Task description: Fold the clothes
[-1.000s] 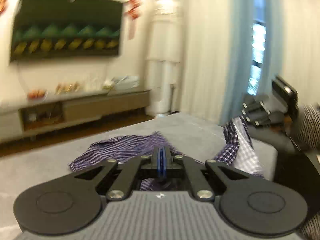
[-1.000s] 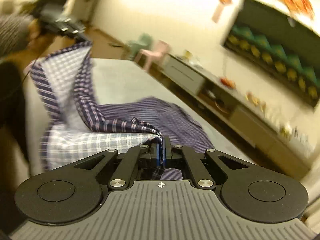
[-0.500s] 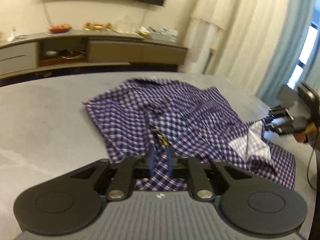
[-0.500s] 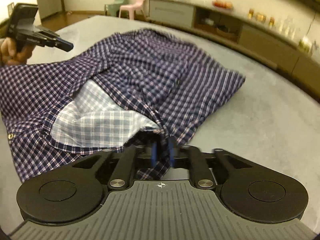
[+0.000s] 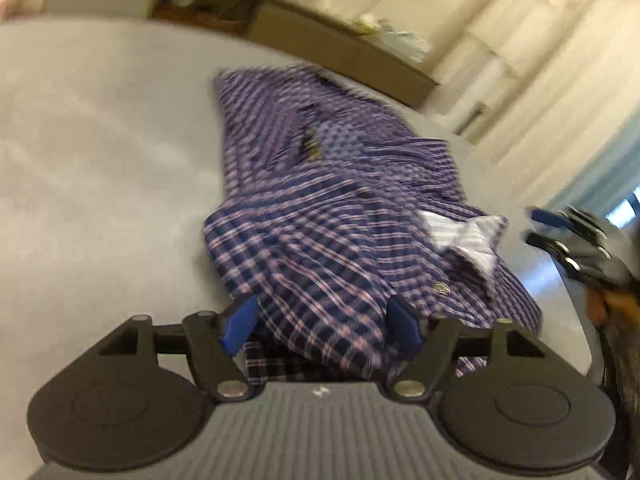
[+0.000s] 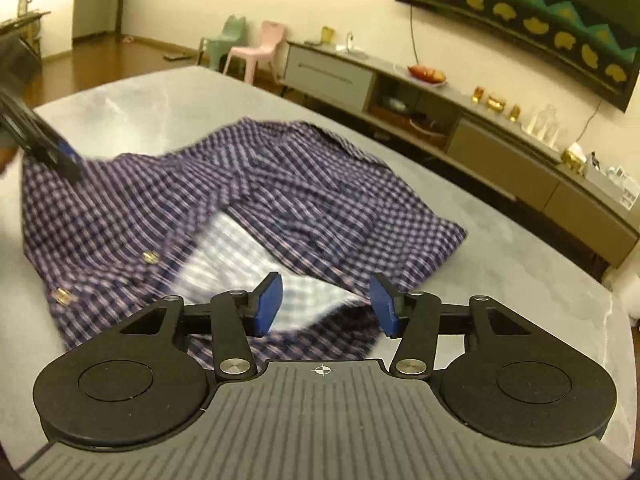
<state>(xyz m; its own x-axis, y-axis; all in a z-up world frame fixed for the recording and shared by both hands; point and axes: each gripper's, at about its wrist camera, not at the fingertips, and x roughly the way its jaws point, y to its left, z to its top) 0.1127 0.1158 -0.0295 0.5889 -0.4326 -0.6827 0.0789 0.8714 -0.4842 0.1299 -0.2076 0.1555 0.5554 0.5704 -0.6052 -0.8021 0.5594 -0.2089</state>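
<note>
A purple and white checked shirt (image 5: 340,208) lies crumpled on the grey table (image 5: 100,168), with its pale inner side showing at one fold (image 6: 228,252). My left gripper (image 5: 322,322) hangs low over the shirt's near edge, its jaws opening; cloth lies between the blue pads (image 5: 240,322) but they do not press it. In the right wrist view the shirt (image 6: 280,184) spreads ahead of my right gripper (image 6: 326,300), whose jaws are also opening over the near hem, free of the cloth. Each gripper shows in the other's view: the right gripper (image 5: 536,226) and the left gripper (image 6: 70,160).
A long low sideboard (image 6: 480,136) with jars and a fruit plate stands beyond the table, under a dark wall screen (image 6: 520,20). Two small plastic chairs (image 6: 256,52) stand at the back. Pale curtains (image 5: 540,60) hang at the right. The table edge (image 6: 616,320) curves close on the right.
Both grippers came down with the shirt, laid it on the table and opened, letting go of the cloth they had pinched. The left gripper also rolled.
</note>
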